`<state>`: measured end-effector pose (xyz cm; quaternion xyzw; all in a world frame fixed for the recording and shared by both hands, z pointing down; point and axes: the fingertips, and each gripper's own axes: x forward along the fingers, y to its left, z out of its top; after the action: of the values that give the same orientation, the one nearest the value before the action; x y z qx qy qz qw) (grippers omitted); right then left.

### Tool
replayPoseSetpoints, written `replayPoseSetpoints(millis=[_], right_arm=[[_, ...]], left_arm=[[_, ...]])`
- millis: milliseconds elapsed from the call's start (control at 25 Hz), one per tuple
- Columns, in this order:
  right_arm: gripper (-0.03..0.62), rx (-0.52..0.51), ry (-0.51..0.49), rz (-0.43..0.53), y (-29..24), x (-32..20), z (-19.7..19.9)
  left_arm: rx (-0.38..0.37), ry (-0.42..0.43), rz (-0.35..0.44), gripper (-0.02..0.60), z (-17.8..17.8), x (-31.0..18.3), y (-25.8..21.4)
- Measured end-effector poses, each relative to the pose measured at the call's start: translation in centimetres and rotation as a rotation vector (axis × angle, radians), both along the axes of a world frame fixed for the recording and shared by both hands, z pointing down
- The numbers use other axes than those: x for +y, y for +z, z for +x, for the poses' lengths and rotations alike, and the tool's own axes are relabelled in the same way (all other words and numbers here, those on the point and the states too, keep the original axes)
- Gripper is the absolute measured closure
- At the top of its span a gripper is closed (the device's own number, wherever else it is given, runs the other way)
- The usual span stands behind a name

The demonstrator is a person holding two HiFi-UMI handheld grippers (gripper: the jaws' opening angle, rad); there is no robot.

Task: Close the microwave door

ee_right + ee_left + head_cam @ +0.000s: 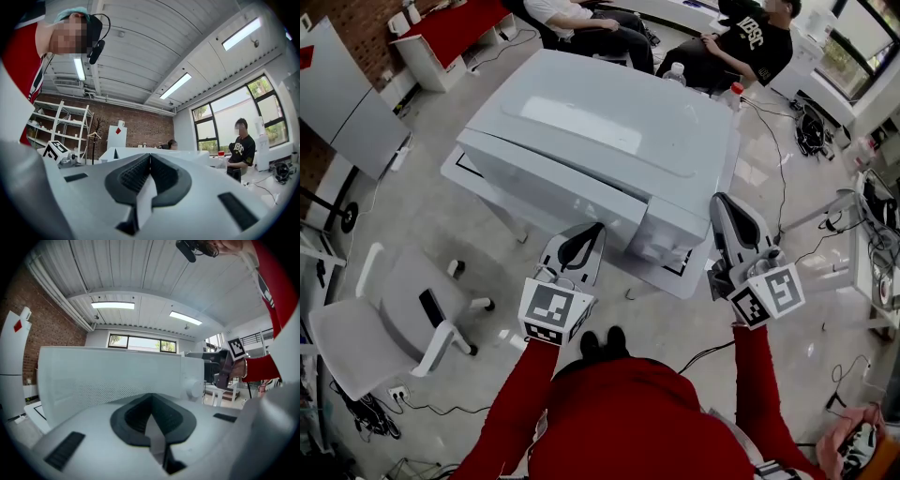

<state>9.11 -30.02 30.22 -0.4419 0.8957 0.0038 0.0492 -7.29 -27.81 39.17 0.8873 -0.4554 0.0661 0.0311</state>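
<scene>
Two grippers, both with jaws pressed together and holding nothing, which makes sense: a closed tip is a stiff pusher. The microwave point(600, 131) sits on a white table point(694, 277) straight ahead of the person. Its door point(553, 192) faces them and looks slightly ajar, standing proud of the microwave's body. Left gripper point(593, 232) hovers just in front of that door, tip aimed at it, contact unclear. Right gripper point(727, 202) is off the microwave's front right corner, beside the knob point(649, 248), probably parked clear. My guess: the left one pushes the door flush
</scene>
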Motion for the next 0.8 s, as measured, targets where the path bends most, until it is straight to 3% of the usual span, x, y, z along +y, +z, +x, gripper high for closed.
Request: replayPoseSetpoints(millis=[800], right_arm=[[0.582, 0.003, -0.02, 0.016, -0.5, -0.3, -0.4]], left_arm=[[-0.002, -0.054, -0.016, 0.572, 0.6, -1.8, -0.4]])
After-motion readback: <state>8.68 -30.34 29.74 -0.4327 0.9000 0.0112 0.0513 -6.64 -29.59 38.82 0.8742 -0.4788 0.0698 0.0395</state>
